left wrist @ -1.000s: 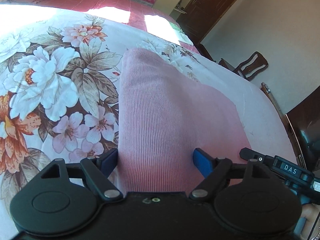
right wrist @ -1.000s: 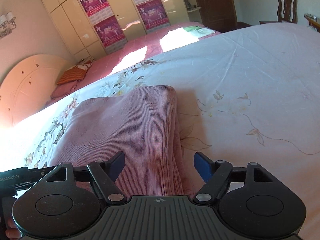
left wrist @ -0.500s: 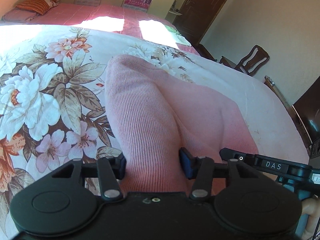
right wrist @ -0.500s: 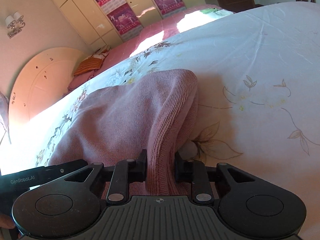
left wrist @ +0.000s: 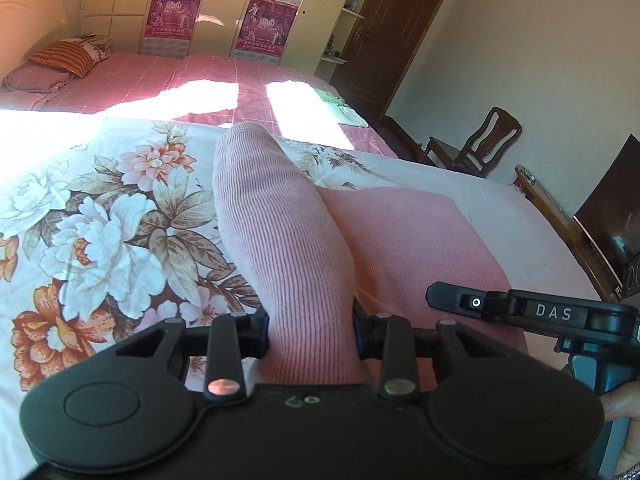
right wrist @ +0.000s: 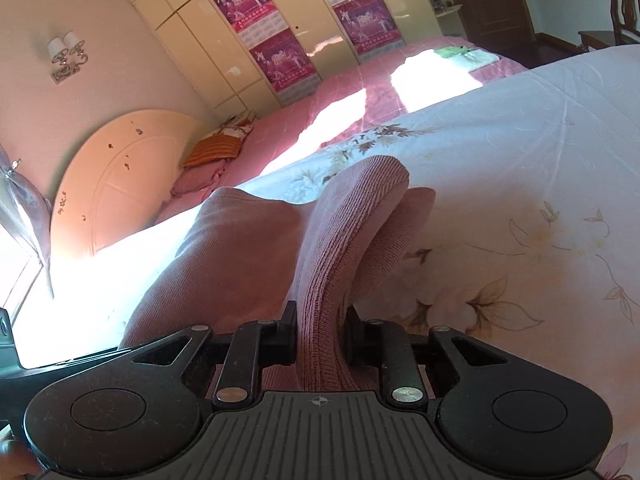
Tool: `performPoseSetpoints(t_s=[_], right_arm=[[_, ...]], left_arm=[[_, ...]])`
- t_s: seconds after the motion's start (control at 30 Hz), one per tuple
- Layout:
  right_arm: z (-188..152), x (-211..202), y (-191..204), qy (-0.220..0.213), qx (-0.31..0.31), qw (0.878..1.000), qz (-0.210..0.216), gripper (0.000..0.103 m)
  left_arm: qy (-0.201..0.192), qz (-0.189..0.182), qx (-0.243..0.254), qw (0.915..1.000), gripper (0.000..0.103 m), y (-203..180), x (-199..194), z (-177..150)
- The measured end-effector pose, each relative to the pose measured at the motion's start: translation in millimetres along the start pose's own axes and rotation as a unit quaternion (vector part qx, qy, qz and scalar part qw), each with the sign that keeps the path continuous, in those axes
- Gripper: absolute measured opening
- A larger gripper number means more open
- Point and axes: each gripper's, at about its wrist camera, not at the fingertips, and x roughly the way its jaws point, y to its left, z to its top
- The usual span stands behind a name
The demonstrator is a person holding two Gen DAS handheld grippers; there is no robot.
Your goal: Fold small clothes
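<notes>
- Left gripper (left wrist: pixel 311 330): clamped on a raised fold of the pink ribbed garment (left wrist: pixel 280 240).
- Right gripper (right wrist: pixel 320 334): clamped on the garment's opposite edge, lifted into a ridge.
- Garment's remainder lies on the floral bedspread (left wrist: pixel 100 220).

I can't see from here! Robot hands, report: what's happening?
Left gripper and right gripper both shut on pink garment. Near edge lifted off floral bedspread. Nothing in the way.
</notes>
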Motion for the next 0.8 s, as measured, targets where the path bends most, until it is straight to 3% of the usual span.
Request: performPoseSetpoints(t_s=[0.2,0.43,0.63,0.8], right_arm=[[-5,16,70,0.003,-0.019,0.999,0.029,0.021],[-27,78,168,0.012,-0.03,0.998,0.049,0.021],[-52,140,240,0.025,-0.031,0.997,0.061,0.021],[-67,191,276,0.043,-0.03,0.996,0.067,0.021]], left_arm=[[-0.018,0.014,-0.004,0.9997,0.033,57,-55,10],[-0.029,0.034,-0.017,0.9989,0.033,160,-108,17],[-0.028,0.051,-0.021,0.9981,0.033,244,-134,24],[-0.025,0.061,-0.026,0.9975,0.033,300,-141,27]])
